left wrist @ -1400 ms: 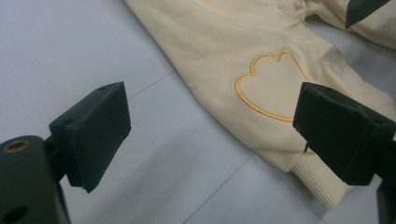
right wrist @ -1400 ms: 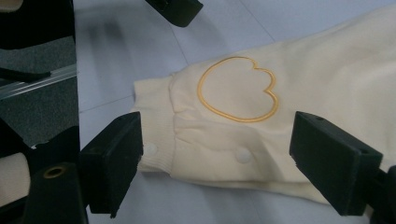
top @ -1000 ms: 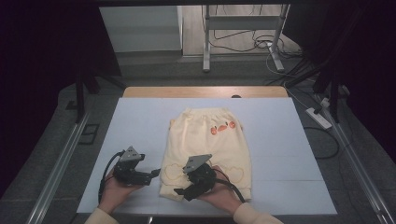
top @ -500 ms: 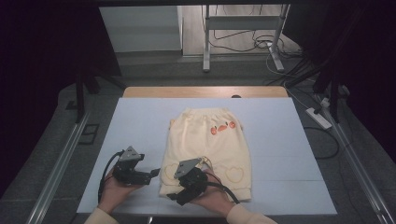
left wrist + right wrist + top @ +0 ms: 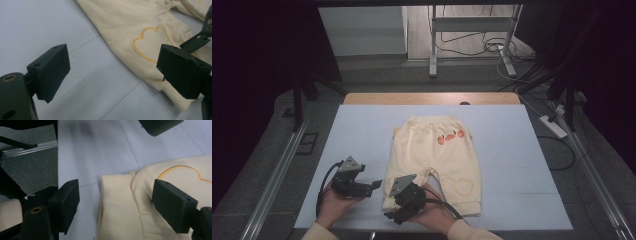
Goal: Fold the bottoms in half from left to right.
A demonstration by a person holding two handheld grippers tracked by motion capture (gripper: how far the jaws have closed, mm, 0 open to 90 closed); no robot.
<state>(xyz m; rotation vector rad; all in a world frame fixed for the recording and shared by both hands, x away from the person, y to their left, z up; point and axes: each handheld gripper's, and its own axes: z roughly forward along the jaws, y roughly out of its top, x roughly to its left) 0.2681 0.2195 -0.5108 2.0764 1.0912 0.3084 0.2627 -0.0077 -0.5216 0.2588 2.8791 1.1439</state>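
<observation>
Cream trousers [image 5: 434, 157] flat mid-table [image 5: 362, 130], cuffs at 6 o'clock. Right gripper [image 5: 391, 216] jaws spread astride ribbed cuff [image 5: 117, 202]. Left gripper [image 5: 377, 185] at 9 o'clock, jaws spread, empty.

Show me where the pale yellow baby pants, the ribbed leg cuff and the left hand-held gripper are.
Pale yellow baby pants [image 5: 427, 150], high view, middle of the fabric.
Ribbed leg cuff [image 5: 117, 205], right gripper view, ribbed band.
Left hand-held gripper [image 5: 374, 186], high view, between its fingertips.

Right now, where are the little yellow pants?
In the high view the pants lie flat in the middle of the table, waistband at the far side. The right gripper sits at the near left leg cuff.
</observation>
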